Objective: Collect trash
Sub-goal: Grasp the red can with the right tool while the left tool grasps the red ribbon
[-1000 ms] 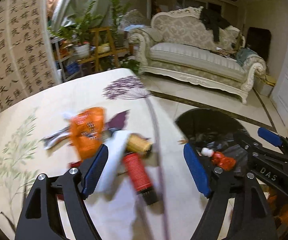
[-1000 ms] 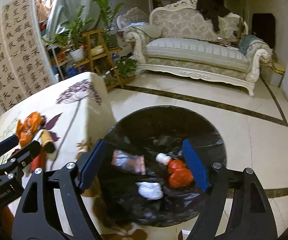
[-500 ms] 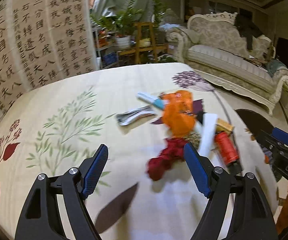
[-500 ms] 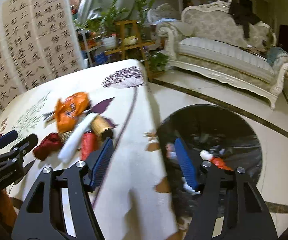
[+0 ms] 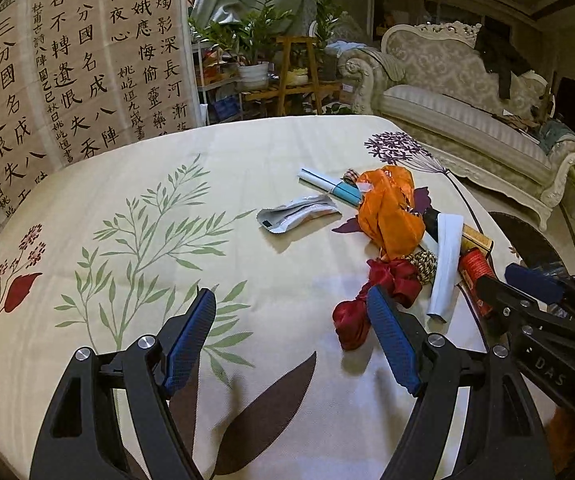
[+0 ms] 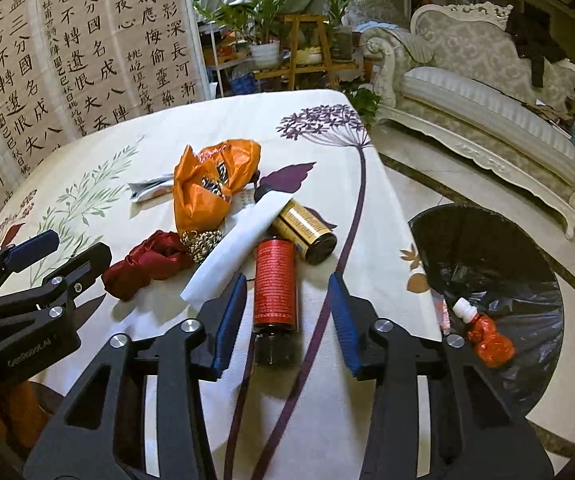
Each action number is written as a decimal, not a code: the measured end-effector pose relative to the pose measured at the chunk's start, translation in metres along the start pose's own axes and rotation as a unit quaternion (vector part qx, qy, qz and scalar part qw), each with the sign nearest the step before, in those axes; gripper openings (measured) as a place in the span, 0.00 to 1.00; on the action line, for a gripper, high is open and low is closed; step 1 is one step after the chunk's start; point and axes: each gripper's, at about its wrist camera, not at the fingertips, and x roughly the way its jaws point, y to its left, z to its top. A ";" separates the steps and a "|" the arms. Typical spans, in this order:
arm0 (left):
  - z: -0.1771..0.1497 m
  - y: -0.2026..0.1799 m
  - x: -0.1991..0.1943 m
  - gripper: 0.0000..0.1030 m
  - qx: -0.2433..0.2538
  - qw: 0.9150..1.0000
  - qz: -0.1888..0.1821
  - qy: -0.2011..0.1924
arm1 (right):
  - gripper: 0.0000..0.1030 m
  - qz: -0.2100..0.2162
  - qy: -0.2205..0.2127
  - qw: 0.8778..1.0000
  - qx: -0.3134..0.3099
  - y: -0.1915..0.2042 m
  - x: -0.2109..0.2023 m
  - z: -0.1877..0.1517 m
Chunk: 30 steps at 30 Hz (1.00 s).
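Trash lies in a pile on the flowered tablecloth [image 5: 147, 240]: an orange bag [image 6: 207, 184], a dark red crumpled wrapper [image 6: 147, 262], a white tube [image 6: 239, 248], a gold can [image 6: 307, 230] and a red-labelled bottle [image 6: 275, 292]. My right gripper [image 6: 287, 320] is open, with the red bottle lying between its fingers. My left gripper [image 5: 291, 340] is open and empty over the cloth, its right finger beside the dark red wrapper [image 5: 371, 300]. A black-lined bin [image 6: 487, 248] stands on the floor right of the table, with trash inside.
A silver foil packet [image 5: 295, 214] and a white and blue tube [image 5: 331, 186] lie farther back on the table. A sofa [image 5: 467, 92], a plant stand [image 5: 295, 72] and a calligraphy screen [image 5: 67, 60] stand behind. The table edge falls off at the right.
Both grippers have swung left from over the bin to over the table. The right gripper now straddles the red bottle; the left has come down near the dark red wrapper.
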 end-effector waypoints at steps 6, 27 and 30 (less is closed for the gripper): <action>0.000 -0.001 0.002 0.73 0.002 1.000 0.000 0.001 | 0.23 0.002 0.009 1.000 -0.008 0.004 0.007 -0.001; 0.002 -0.034 0.022 0.41 0.051 0.995 -0.070 0.041 | 0.23 -0.009 -0.019 1.000 0.014 -0.024 -0.019 -0.008; -0.001 -0.035 0.023 0.29 0.048 0.994 -0.084 0.049 | 0.23 -0.008 -0.020 1.000 0.019 -0.027 -0.020 -0.009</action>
